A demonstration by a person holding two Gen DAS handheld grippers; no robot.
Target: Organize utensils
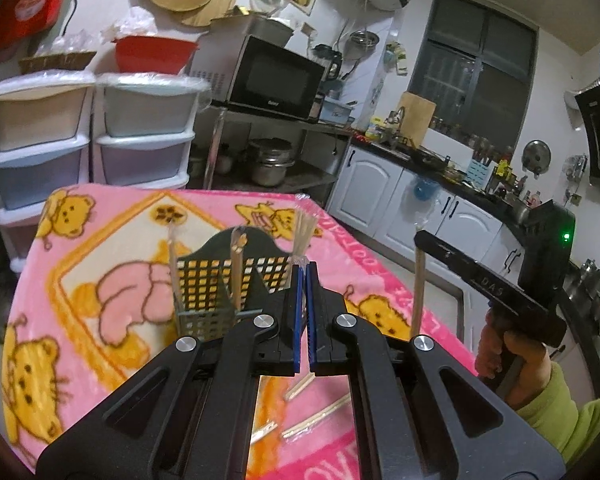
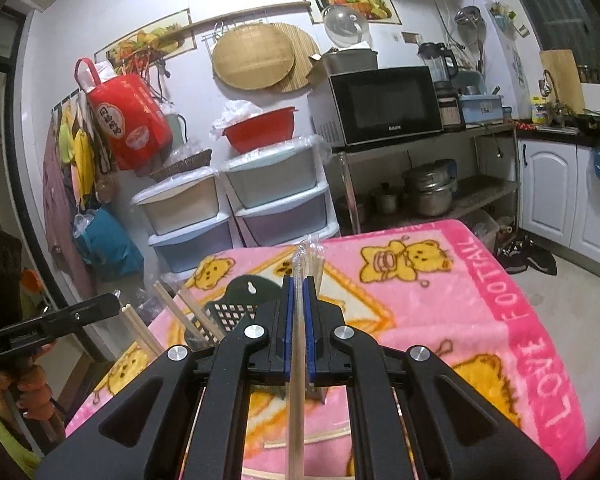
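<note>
A black perforated utensil holder [image 1: 216, 280] [image 2: 224, 312] stands on the pink cartoon blanket [image 1: 100, 240] [image 2: 440, 300], with a few chopsticks upright in it. My left gripper [image 1: 305, 268] [image 2: 114, 302] is shut on a pair of plastic-wrapped chopsticks [image 1: 303, 236] [image 2: 140, 330], just right of the holder and above it. My right gripper [image 2: 299, 280] [image 1: 420, 236] is shut on another wrapped pair of chopsticks [image 2: 298, 360] [image 1: 418, 292], which hangs down over the blanket's right edge. Loose chopsticks [image 1: 316, 416] [image 2: 308, 438] lie on the blanket below both grippers.
Stacked plastic drawers [image 1: 40, 140] [image 2: 276, 200] stand behind the table. A microwave [image 1: 272, 76] [image 2: 384, 104] sits on a metal rack holding pots [image 1: 270, 160]. White cabinets [image 1: 380, 184] run along the right. A person's hand and green sleeve [image 1: 540, 380] hold the right gripper.
</note>
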